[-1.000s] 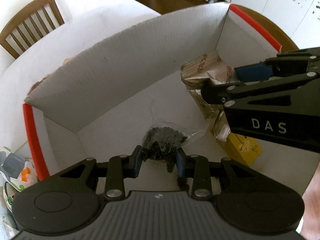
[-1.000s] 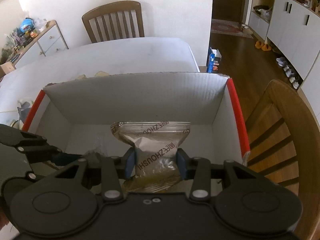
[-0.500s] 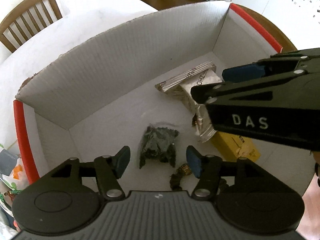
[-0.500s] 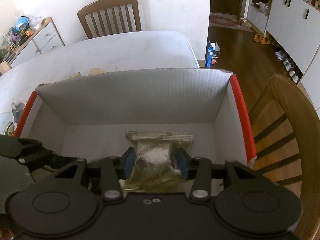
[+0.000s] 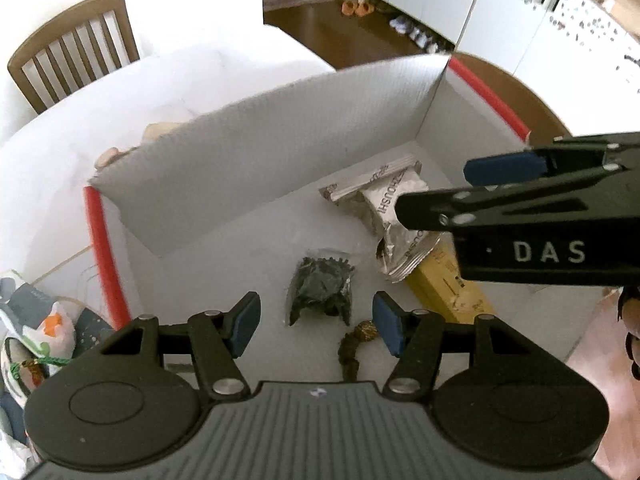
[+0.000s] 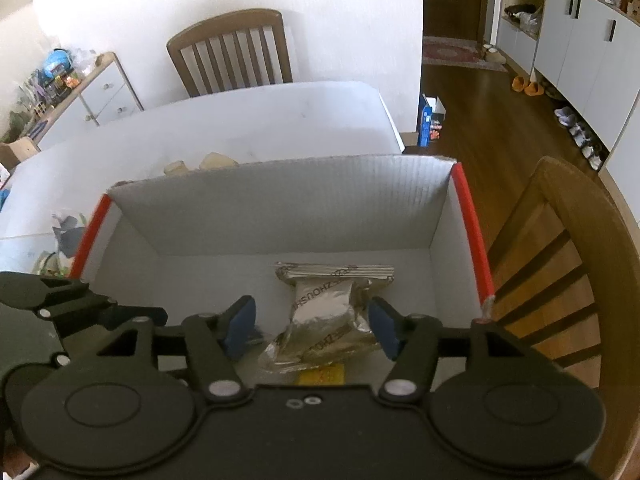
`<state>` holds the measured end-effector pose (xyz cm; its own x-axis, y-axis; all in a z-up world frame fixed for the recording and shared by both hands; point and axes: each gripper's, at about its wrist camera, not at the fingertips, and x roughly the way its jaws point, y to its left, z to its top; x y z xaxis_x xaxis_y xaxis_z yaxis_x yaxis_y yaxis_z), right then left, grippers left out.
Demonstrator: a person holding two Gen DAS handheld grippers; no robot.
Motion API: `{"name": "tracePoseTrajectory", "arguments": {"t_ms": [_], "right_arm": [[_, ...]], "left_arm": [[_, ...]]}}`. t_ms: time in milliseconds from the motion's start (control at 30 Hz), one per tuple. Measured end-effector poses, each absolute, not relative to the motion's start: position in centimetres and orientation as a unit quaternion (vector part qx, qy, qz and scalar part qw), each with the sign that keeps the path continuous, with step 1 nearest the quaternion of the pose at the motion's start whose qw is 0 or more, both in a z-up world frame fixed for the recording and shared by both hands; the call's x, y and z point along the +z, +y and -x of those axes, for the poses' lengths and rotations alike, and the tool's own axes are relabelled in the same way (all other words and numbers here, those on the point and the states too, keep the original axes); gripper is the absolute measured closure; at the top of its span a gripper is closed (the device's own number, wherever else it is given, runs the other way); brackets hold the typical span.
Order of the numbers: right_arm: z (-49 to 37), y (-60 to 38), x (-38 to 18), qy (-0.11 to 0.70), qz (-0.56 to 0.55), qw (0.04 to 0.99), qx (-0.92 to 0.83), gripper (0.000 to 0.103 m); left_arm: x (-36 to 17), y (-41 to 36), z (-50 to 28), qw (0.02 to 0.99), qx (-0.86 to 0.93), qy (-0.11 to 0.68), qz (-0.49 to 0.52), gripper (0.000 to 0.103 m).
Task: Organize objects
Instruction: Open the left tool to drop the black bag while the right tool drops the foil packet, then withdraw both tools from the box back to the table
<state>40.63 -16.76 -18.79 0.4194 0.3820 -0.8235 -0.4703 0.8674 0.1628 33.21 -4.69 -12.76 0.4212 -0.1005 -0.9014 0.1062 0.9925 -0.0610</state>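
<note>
A white cardboard box (image 5: pixel 256 168) with red edge strips stands on the white table. Inside lie a clear bag of dark bits (image 5: pixel 322 290), a silver foil packet (image 5: pixel 394 216), a yellow carton (image 5: pixel 448 288) and a brown beaded string (image 5: pixel 354 342). My left gripper (image 5: pixel 316 326) is open and empty above the dark bag. My right gripper (image 6: pixel 312 326) is open above the foil packet (image 6: pixel 324 316), which lies loose on the box floor. The right gripper also shows at the right of the left wrist view (image 5: pixel 520 200).
A colourful bag (image 5: pixel 36 332) lies outside the box at its left. Small beige things (image 6: pixel 200 164) sit on the table behind the box (image 6: pixel 280 200). One wooden chair (image 6: pixel 232 52) stands beyond the table, another (image 6: pixel 560 264) at the box's right side.
Both grippers let go of their loads into the box and rose. The left opened off the dark bag first, then the right opened off the foil packet.
</note>
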Motion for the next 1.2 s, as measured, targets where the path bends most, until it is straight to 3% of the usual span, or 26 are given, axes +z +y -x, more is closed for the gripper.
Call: {"name": "tracePoseTrajectory", "arguments": {"t_ms": [300, 400, 933, 1200], "right_arm": [[-37.9, -17.0, -15.7, 0.453, 0.029, 0.848, 0.274, 0.037], [-36.7, -17.0, -14.6, 0.442, 0.026, 0.852, 0.279, 0.033], [-28.9, -14.1, -10.6, 0.393, 0.013, 0.867, 0.308, 0.011], [-24.5, -10.1, -9.9, 0.379, 0.032, 0.865, 0.328, 0.009]], "left_arm": [[-10.1, -3.6, -30.5, 0.863, -0.074, 0.500, 0.017, 0.042], [-10.0, -2.9, -29.9, 0.867, -0.077, 0.492, 0.025, 0.033], [-5.3, 4.5, -22.0, 0.900, -0.079, 0.423, 0.070, 0.019], [-3.9, 10.6, -17.6, 0.913, -0.060, 0.395, 0.086, 0.013]]}}
